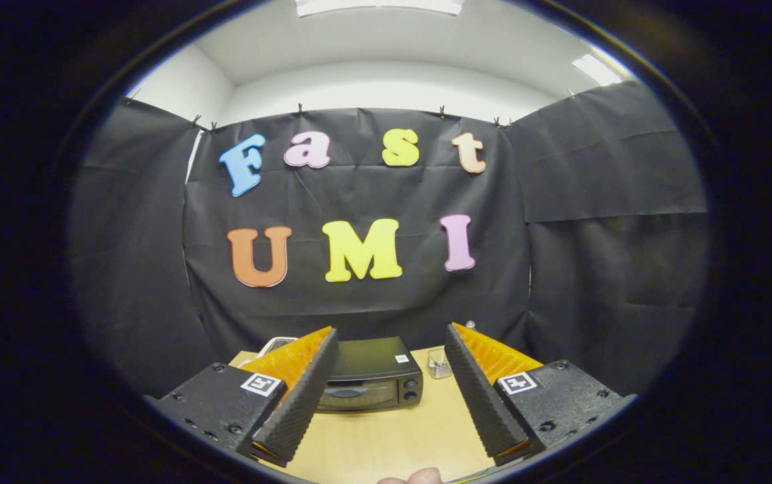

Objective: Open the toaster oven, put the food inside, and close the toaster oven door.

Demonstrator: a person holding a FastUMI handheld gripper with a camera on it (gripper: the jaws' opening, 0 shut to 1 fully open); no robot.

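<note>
While the tool (386,396) hangs with its fingers spread wide and empty, the toaster oven (369,383) sits door-closed on the bench (386,437) beyond them, a small glass jar (438,364) just beside it.

White ceiling light panels (598,68) light the booth evenly; focus is sharp centrally, with fisheye bending and dimming toward the edges.

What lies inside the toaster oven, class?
The toaster oven stands closed beyond the open gripper; its dark door hides the inside, so any contents cannot be seen.
</note>
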